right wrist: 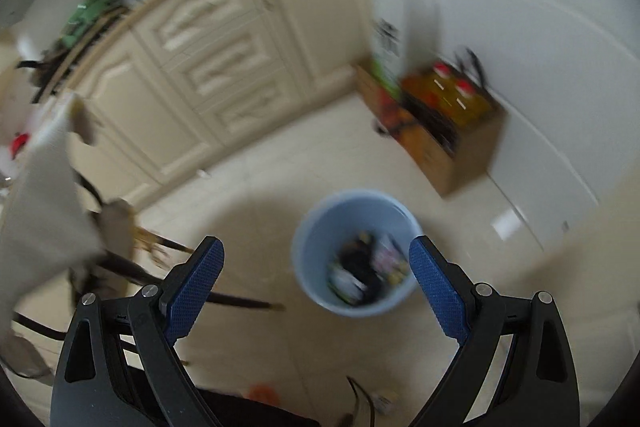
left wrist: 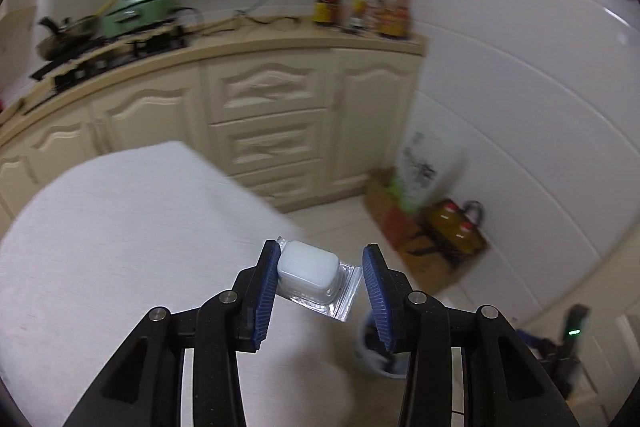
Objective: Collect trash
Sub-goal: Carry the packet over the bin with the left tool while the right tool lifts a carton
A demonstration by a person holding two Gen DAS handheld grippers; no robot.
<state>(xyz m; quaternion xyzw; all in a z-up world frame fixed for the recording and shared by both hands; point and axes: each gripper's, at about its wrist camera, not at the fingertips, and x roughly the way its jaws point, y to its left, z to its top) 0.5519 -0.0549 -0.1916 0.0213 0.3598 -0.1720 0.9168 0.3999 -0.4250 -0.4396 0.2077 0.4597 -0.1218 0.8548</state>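
Blister pack (left wrist: 316, 277) in left gripper (left wrist: 318, 291) — right gripper (right wrist: 316, 287) empty, wide — above white table (left wrist: 120, 227).

Kitchen in cream, white and blue

Cream cabinets (left wrist: 264, 115) with carved panels line white walls (left wrist: 500, 87); a green pot (left wrist: 140, 11) sits among red- and yellow-labelled bottles (left wrist: 360, 7). A white tablecloth (left wrist: 120, 227) lies under black grippers with ribbed blue pads (left wrist: 266, 291); one holds a white block in a clear, silver-edged packet (left wrist: 316, 275). A pale blue bin (right wrist: 356, 251) stands on beige floor (right wrist: 260, 187) near a brown box (right wrist: 460, 155) of amber, red-capped bottles.
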